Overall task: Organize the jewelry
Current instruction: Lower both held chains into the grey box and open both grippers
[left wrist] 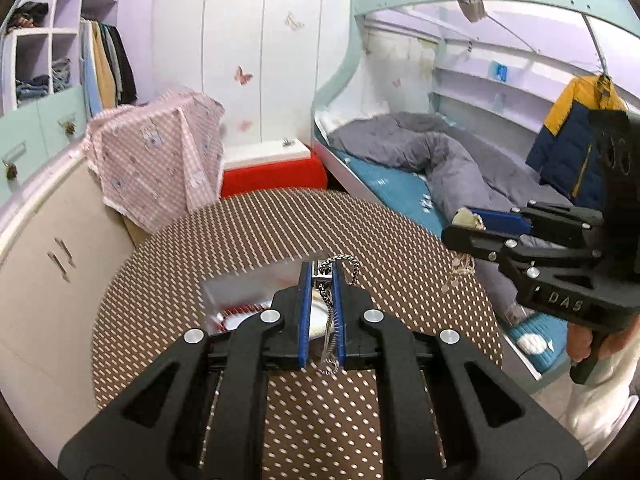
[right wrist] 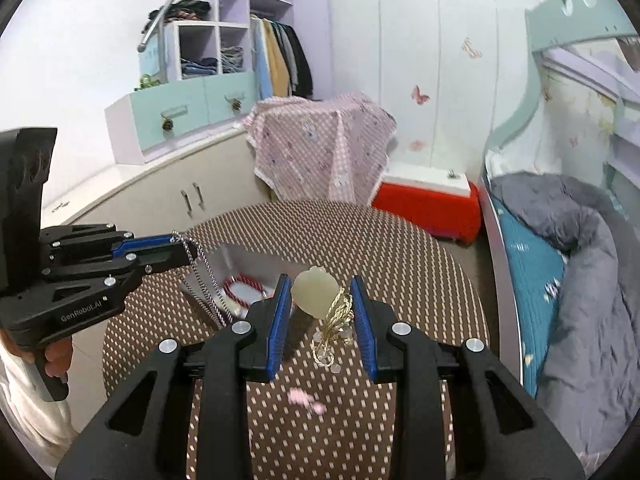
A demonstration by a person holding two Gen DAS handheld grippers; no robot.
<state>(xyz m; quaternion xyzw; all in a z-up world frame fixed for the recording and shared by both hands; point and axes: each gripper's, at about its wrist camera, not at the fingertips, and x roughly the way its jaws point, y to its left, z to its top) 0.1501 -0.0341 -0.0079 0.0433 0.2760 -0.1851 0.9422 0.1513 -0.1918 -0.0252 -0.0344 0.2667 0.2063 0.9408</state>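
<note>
Your left gripper (left wrist: 321,280): fingers nearly together, pinching a silver chain (left wrist: 329,312) over the clear box (left wrist: 256,280) on the dotted table (left wrist: 160,300).

Right-wrist view: your right gripper (right wrist: 320,300), jaws part-open, pale pendant (right wrist: 314,294) with gold cord (right wrist: 334,328) against its left pad (grip uncertain); red cord (right wrist: 240,292) lies in the box.

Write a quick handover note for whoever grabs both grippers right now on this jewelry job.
Left gripper: shut on the silver chain, held above the clear box.
Right gripper: open, fingers either side of the pale jade pendant with its gold cord; whether it is gripped is unclear.
Done: a red cord bracelet lies in the box.
Left: lower the chain in, then the pendant and the pink piece on the table.
</note>
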